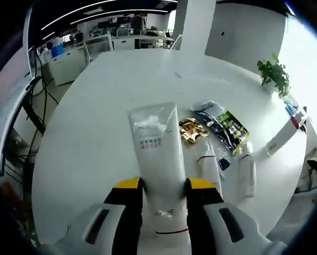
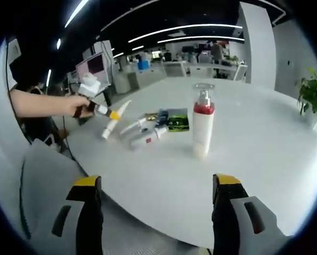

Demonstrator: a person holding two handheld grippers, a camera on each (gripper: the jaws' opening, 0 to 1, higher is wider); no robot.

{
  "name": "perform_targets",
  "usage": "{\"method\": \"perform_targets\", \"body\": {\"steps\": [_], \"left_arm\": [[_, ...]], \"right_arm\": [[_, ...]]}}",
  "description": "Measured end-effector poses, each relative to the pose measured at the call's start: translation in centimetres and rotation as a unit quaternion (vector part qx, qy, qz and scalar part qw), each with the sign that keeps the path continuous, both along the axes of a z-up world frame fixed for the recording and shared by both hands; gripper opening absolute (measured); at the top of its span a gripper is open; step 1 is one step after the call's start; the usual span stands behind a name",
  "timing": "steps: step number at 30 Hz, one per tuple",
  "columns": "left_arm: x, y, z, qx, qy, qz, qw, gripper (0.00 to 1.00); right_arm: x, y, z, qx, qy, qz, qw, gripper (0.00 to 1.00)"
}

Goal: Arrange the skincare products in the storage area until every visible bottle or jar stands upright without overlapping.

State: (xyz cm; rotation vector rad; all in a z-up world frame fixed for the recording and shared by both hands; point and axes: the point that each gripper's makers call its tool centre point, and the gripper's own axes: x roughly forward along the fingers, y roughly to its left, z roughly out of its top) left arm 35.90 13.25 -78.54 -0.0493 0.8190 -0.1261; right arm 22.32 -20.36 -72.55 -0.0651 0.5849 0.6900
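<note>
**Left gripper grasps a tube; right gripper hangs released before a pump bottle**

Left gripper view: the left gripper (image 1: 163, 199) at the bottom centre is clenched around a white tube (image 1: 158, 154), its yellow-tipped jaws pressing the tube's sides near the lower end. The tube reaches up to the middle of the frame above a round white table (image 1: 94, 133). Right of it, lying on the table, are a gold packet (image 1: 193, 130), a dark sachet (image 1: 224, 127) and two small white bottles (image 1: 247, 172), side by side.

Right gripper view: the right gripper (image 2: 158, 188) at the bottom is released, its jaws wide apart and holding nothing. A white pump bottle (image 2: 203, 127) with a red collar stands upright right of centre. At the left, a person's hand (image 2: 76, 105) holds the left gripper with the tube. Small bottles (image 2: 145, 133) lie beside a green sachet (image 2: 177, 122) at centre.
</note>
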Motion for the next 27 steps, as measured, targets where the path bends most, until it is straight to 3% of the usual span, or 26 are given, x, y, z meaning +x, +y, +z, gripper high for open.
{"method": "perform_targets", "body": {"steps": [5, 12, 15, 20, 22, 27], "left_arm": [[-1.2, -0.8, 2.3, -0.005, -0.029, -0.016, 0.9994, 0.31], [-1.8, -1.5, 4.4, 0.001, -0.065, -0.039, 0.9971, 0.31], [-2.4, -2.6, 6.3, -0.007, -0.082, -0.054, 0.9951, 0.31], [-4.1, -4.8, 9.4, -0.021, -0.12, -0.07, 0.9901, 0.31], [-4.8, -5.6, 10.3, -0.029, -0.129, -0.076, 0.9883, 0.31], [-7.0, -8.3, 11.9, -0.039, -0.148, -0.103, 0.9828, 0.31]], "right_arm": [[0.3, 0.2, 0.9, 0.03, -0.008, -0.016, 0.9994, 0.85], [0.1, 2.9, 2.6, 0.072, -0.018, -0.008, 0.9972, 0.84], [0.4, 5.1, 5.2, 0.164, -0.017, -0.016, 0.9861, 0.83], [0.8, 8.0, 7.9, 0.202, -0.024, 0.009, 0.979, 0.76], [0.7, 9.6, 8.9, 0.244, -0.014, 0.013, 0.9695, 0.75], [0.0, 11.9, 9.6, 0.263, -0.004, 0.028, 0.9643, 0.74]]}}
